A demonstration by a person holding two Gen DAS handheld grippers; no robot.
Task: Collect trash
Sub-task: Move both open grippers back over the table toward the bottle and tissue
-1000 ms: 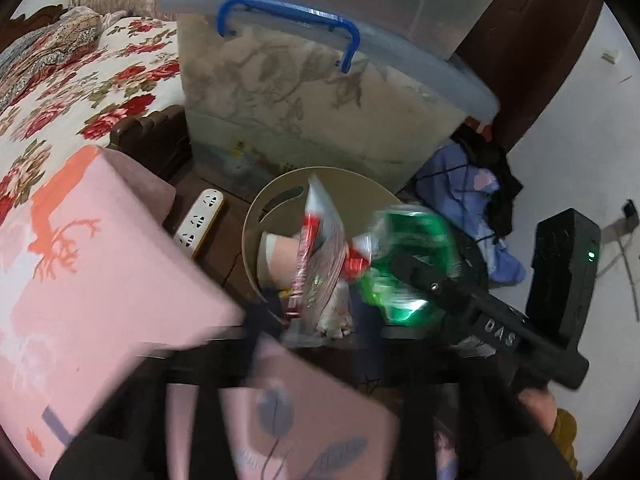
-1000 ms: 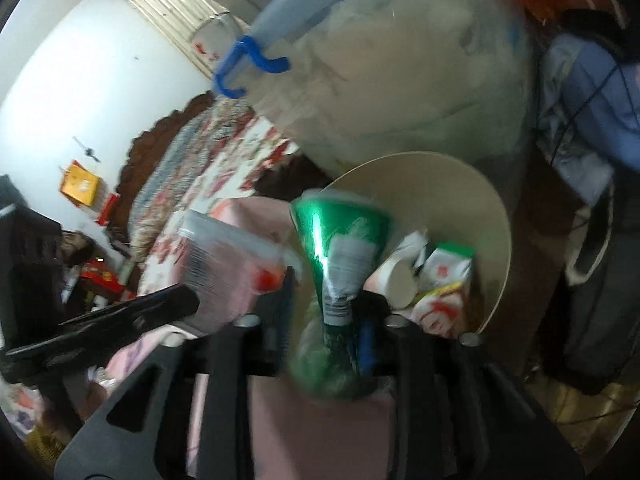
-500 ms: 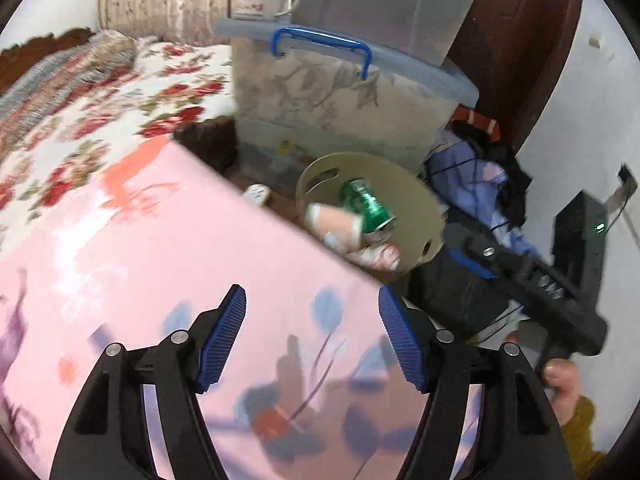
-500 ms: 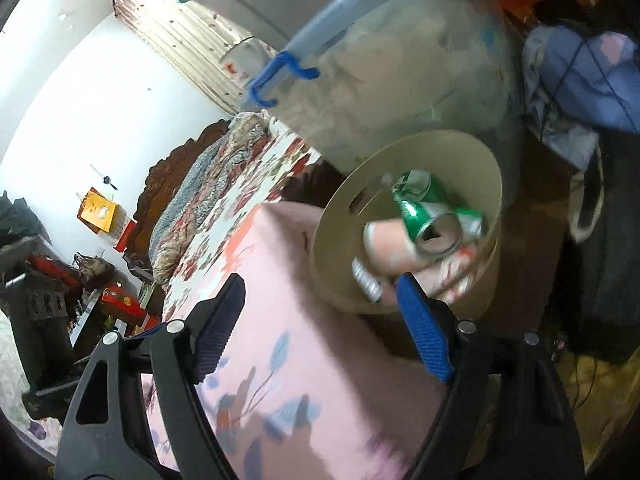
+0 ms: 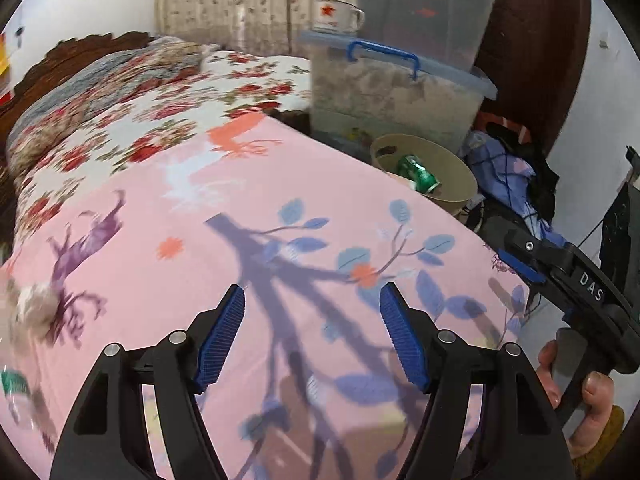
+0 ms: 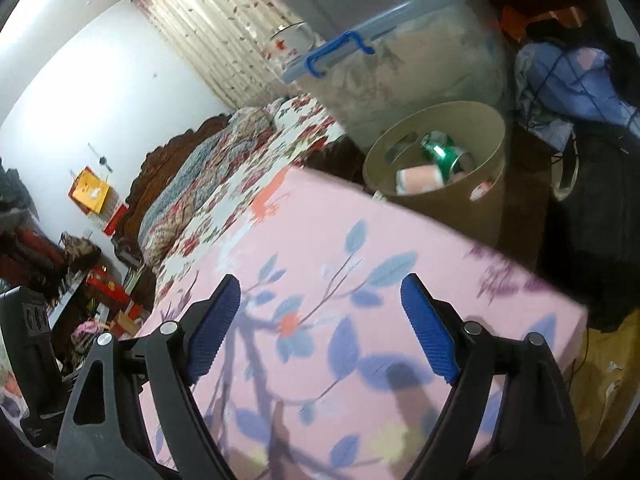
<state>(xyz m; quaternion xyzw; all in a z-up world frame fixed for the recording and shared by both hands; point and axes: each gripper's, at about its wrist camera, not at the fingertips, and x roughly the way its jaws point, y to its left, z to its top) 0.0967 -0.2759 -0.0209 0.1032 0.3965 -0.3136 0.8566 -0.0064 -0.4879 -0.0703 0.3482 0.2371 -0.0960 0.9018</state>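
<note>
A tan round bin (image 5: 452, 184) (image 6: 484, 128) stands on the floor past the far corner of the pink patterned bed cover (image 5: 280, 240) (image 6: 340, 280). A crushed green can (image 5: 418, 174) (image 6: 442, 154) lies in the bin with a pale pink cup (image 6: 420, 176) and a wrapper. My left gripper (image 5: 312, 336) is open and empty above the pink cover. My right gripper (image 6: 320, 328) is open and empty above it too; its body shows at the right of the left wrist view (image 5: 568, 276). Blurred litter (image 5: 16, 384) lies at the cover's left edge.
Stacked clear storage boxes with blue handles (image 5: 400, 92) (image 6: 400, 52) stand behind the bin, a mug (image 5: 336, 16) on one. A floral bedspread (image 5: 140, 112) lies to the left. Blue and dark clothes (image 5: 516, 176) (image 6: 576, 88) are heaped right of the bin.
Both grippers let go of the wrapper and green can into the bin, opened, and pulled back and up over the pink cover. The bin now looks smaller and farther.
</note>
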